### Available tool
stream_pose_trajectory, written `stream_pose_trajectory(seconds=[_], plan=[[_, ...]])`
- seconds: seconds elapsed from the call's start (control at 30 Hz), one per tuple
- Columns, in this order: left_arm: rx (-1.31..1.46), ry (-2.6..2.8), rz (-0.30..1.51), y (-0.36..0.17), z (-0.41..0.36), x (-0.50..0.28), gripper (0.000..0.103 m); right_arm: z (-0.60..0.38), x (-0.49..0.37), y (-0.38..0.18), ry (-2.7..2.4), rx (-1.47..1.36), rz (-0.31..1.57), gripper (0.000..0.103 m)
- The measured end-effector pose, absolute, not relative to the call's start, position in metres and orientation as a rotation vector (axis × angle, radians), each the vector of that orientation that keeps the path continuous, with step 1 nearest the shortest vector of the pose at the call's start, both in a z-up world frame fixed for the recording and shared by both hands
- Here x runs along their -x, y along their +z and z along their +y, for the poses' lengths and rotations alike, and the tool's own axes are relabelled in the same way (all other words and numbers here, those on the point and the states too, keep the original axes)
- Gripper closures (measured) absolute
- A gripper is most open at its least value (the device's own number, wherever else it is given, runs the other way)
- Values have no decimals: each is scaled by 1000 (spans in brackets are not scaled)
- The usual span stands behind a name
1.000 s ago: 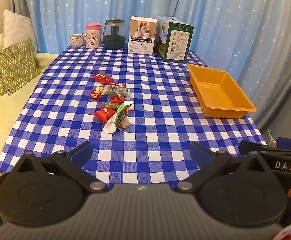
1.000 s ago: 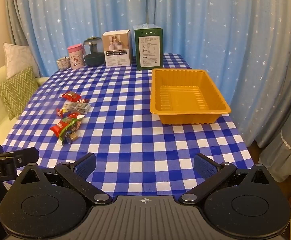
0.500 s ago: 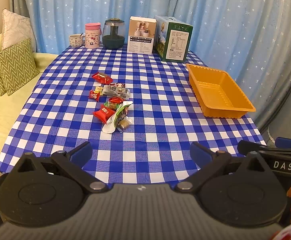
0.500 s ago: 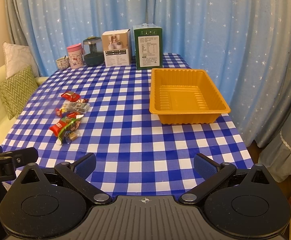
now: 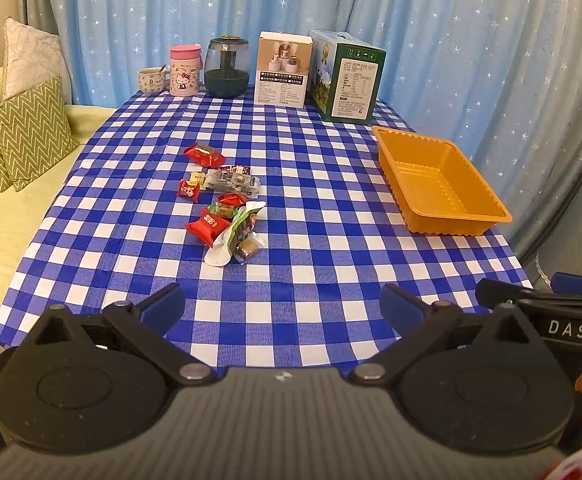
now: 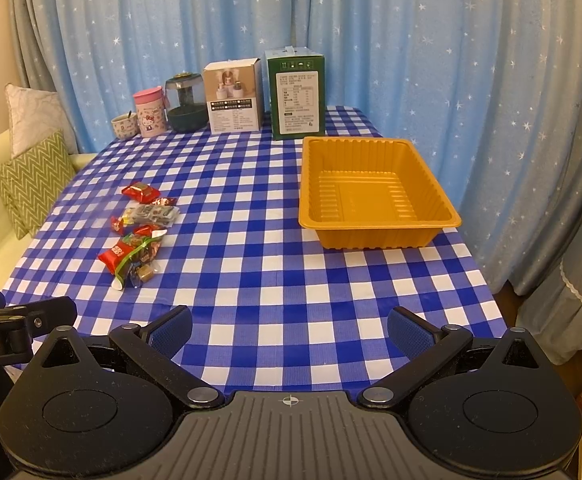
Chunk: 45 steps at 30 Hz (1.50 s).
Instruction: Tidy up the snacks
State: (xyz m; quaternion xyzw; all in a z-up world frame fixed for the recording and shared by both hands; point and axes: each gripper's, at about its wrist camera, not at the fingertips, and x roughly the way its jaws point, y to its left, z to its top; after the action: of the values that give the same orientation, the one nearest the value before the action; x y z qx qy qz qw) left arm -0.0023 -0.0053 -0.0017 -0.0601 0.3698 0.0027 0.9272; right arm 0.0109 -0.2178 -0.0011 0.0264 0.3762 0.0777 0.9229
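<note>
Blue star curtains (image 6: 411, 60) are hanging behind the table with the blue-and-white checked cloth (image 5: 299, 184), and I am standing at its near edge. I am holding my left gripper (image 5: 283, 308) with its fingers spread wide and nothing between them, and my right gripper (image 6: 289, 326) is also gaping wide and carrying nothing. Farther out, the snacks (image 5: 223, 204) are lying in a loose heap on the left part of the cloth, well apart from the orange tray (image 6: 375, 196), which is sitting on the right with nothing inside. So I am judging that the sorting is not yet begun: every packet is waiting to go into the tray. Compared with a second ago, almost nothing is changing; both grippers are hovering in nearly the same place, only drifting very slightly.
</note>
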Motion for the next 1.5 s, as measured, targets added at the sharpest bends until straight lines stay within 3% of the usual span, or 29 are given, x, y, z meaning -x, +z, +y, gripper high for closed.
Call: stream_pose_trajectory(seconds=[1.5], plan=[[128, 7, 765, -4, -9, 0, 0, -214, -12, -9, 162, -56, 778, 0]])
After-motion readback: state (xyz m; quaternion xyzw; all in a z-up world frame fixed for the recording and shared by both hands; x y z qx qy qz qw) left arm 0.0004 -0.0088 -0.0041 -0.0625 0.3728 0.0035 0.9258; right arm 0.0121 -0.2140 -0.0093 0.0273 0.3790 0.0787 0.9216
